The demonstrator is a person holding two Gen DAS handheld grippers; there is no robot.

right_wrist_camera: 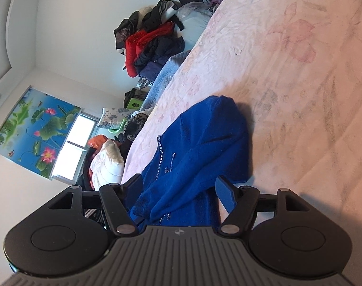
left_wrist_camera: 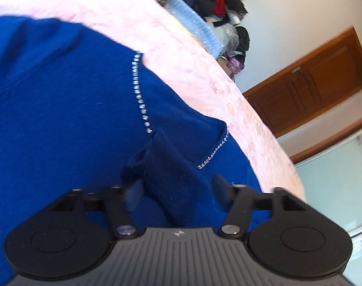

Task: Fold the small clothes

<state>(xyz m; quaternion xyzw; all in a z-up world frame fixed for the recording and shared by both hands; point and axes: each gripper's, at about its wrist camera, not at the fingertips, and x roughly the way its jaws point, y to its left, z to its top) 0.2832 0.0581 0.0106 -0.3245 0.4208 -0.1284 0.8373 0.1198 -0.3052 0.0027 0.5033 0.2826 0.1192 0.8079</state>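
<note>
A blue knit garment [left_wrist_camera: 66, 109] with a line of small rhinestones [left_wrist_camera: 139, 95] lies on a pink floral bed sheet [left_wrist_camera: 200, 71]. In the left wrist view it fills the left and middle, and a raised fold of it stands between the fingers of my left gripper [left_wrist_camera: 178, 186], whose jaws are wide apart. In the right wrist view the same blue garment [right_wrist_camera: 204, 143] is bunched on the sheet [right_wrist_camera: 300, 71]. My right gripper [right_wrist_camera: 179, 188] is open, with a sleeve or hem of the garment lying between its fingers.
A pile of dark and red clothes [right_wrist_camera: 152, 40] and a light blue blanket [right_wrist_camera: 161, 78] sit along the bed's far edge. More clothes and a pillow [right_wrist_camera: 109, 159] lie by the window. A brown wooden door [left_wrist_camera: 309, 88] is beyond the bed.
</note>
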